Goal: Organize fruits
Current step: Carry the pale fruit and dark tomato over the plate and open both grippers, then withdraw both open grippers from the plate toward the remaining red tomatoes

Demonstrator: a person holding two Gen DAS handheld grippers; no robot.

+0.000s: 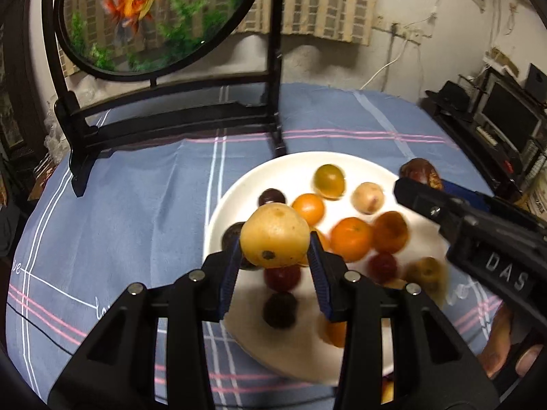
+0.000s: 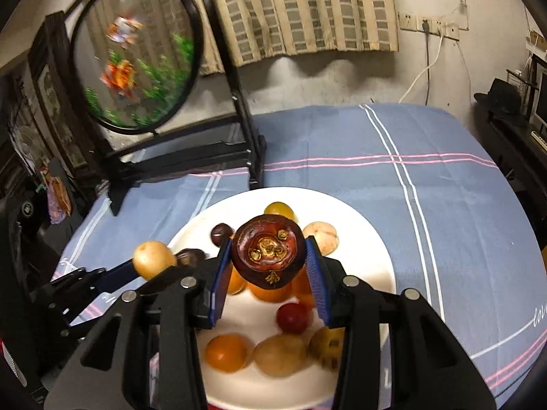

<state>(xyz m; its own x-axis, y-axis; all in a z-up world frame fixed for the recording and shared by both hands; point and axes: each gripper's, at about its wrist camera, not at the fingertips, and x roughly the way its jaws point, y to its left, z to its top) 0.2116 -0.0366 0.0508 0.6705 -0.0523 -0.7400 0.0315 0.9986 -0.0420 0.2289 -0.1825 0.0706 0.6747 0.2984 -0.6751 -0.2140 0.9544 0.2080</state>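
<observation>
Fruit in both tongs: my left tongs (image 1: pixel 275 256) clamp a yellow fruit (image 1: pixel 275 235), right tongs (image 2: pixel 270 266) clamp a dark purple fruit (image 2: pixel 269 256), both held above the white plate (image 2: pixel 369 239) of mixed fruit on the blue checked worktop (image 2: pixel 444 205).

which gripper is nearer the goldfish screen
Left. The left gripper, holding a yellow fruit, is on the goldfish screen side of the plate; the right gripper is farther.
</observation>
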